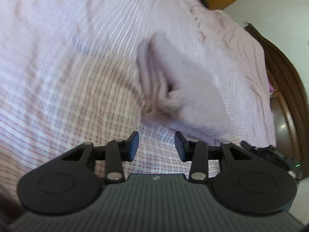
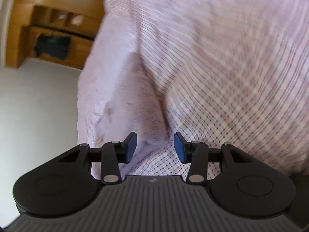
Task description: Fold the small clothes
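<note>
A small pale pink garment (image 1: 189,81) lies bunched on a checked pink-and-white bedsheet (image 1: 67,89), ahead and to the right of my left gripper (image 1: 156,147). That gripper is open and empty just short of the garment's near edge. In the right wrist view the same pink garment (image 2: 127,96) lies ahead and left, its near edge reaching between the fingers of my right gripper (image 2: 155,147). The right gripper is open, with nothing pinched. Both views are blurred by motion.
The bedsheet (image 2: 231,77) covers most of both views. The bed's edge drops to a pale floor (image 2: 38,106) on the left of the right wrist view. Wooden furniture (image 2: 54,34) stands beyond it. A dark wooden frame (image 1: 285,89) curves along the right of the left view.
</note>
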Tool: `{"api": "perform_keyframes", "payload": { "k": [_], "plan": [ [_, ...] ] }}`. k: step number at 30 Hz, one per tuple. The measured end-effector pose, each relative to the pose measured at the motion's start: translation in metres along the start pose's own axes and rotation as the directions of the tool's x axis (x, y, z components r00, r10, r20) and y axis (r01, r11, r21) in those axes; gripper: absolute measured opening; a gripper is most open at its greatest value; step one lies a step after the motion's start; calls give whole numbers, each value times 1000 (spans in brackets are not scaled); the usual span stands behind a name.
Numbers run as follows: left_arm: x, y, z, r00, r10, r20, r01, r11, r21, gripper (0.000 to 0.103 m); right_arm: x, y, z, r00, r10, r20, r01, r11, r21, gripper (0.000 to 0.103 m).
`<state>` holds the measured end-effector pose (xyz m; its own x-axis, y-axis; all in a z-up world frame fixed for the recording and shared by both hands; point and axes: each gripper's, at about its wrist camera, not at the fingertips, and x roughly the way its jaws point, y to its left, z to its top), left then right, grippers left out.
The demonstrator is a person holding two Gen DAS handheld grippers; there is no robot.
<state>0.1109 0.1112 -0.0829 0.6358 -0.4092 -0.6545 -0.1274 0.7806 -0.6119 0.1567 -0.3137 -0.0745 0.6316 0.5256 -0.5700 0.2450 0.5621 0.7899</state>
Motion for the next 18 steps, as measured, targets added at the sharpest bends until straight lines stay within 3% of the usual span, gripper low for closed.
{"api": "perform_keyframes", "payload": {
  "k": [4,8,9,11,15,18],
  "plan": [
    [-28,-38,1,992,19,122,-40,985,170,51,-33,32,-10,994,25,108,-3,980,-199,52],
    [-54,-70,-8,964,36,265,-129,930,343,55,-57,62,-23,977,60,206,22,927,-373,52],
    [-54,-78,-8,954,30,297,-146,914,378,58,-57,69,-26,972,66,225,30,918,-396,52],
    [-56,-91,-10,934,-4,358,-163,886,434,79,-59,82,-30,964,81,255,41,896,-442,52],
    [-50,-107,-19,896,-57,440,-191,845,500,101,-44,102,-51,938,78,336,149,788,-597,56],
    [-24,-109,-22,908,-13,419,-234,813,533,102,-25,99,-69,916,25,402,271,698,-662,56]
  ]
}}
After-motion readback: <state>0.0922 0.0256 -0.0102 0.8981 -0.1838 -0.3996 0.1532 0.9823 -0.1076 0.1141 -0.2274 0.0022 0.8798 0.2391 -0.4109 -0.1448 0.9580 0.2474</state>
